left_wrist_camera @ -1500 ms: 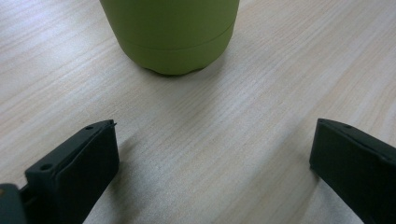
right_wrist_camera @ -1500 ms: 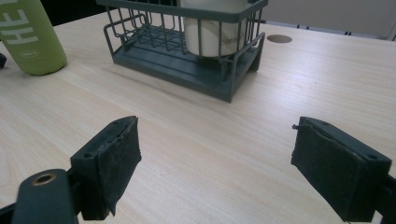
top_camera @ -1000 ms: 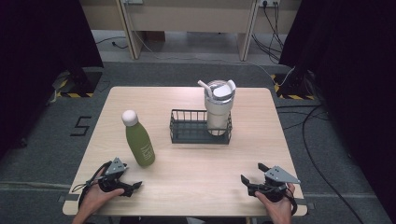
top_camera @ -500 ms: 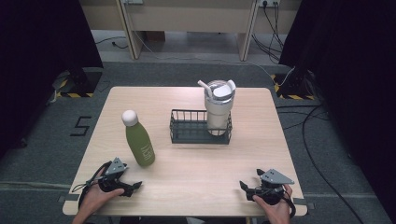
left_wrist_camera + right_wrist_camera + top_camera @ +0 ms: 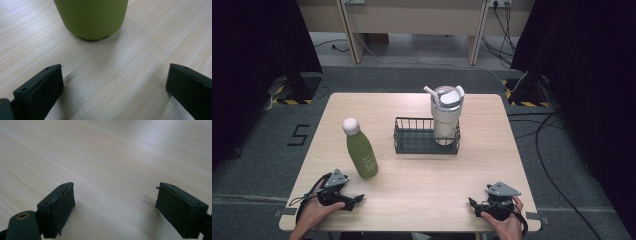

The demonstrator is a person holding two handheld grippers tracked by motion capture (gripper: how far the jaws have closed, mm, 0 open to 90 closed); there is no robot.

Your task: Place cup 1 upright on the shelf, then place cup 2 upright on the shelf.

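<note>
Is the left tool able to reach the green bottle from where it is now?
Probably yes. The left tool sits open on the table, and the green bottle stands upright just ahead of it, with bare wood between them in the left gripper view.

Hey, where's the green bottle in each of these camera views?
High view: the green bottle stands left of centre, just ahead of the left gripper.
Left gripper view: its base sits top centre, ahead of the open jaws.
Right gripper view: not in it.
Shared landmark: the wooden table.
</note>
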